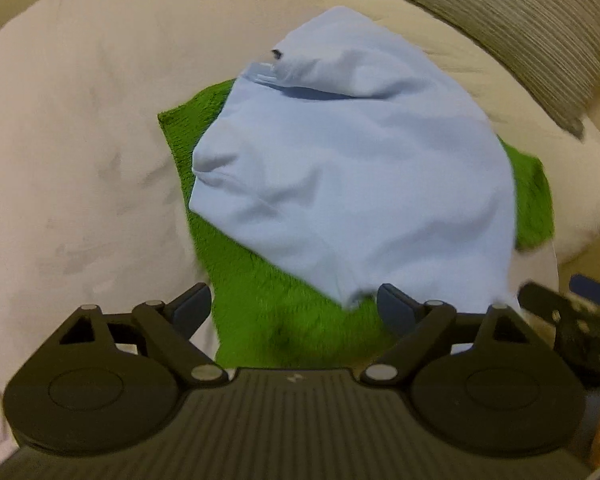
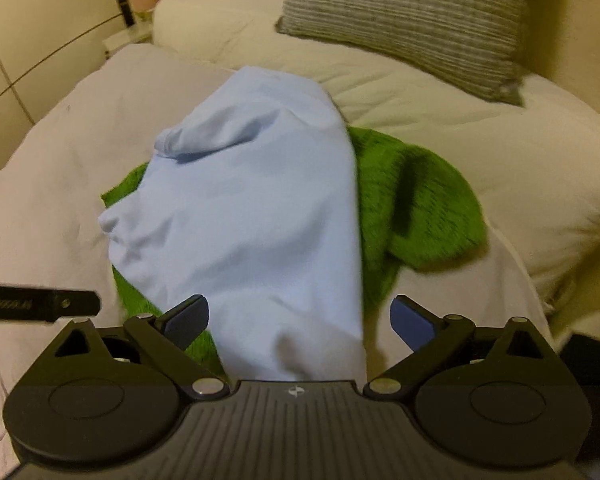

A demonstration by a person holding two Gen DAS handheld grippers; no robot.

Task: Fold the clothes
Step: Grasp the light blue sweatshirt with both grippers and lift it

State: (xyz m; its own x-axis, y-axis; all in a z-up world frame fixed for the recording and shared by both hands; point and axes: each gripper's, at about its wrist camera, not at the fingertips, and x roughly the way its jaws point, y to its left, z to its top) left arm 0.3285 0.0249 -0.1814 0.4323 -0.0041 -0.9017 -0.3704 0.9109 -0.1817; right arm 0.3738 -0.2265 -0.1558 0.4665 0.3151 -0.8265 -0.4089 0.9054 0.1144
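Between my left jaws (image 1: 294, 307), which stand wide apart and grip nothing, I see the near hem of the light blue garment (image 1: 356, 168) and the green towel (image 1: 268, 320) under it. My right jaws (image 2: 300, 320) are also spread wide, with the near end of the same blue garment (image 2: 252, 216) lying loose between them. The garment lies crumpled on top of the green towel (image 2: 420, 204), in the middle of the white bed (image 2: 480, 136). Far right rests a striped grey pillow (image 2: 404, 20).
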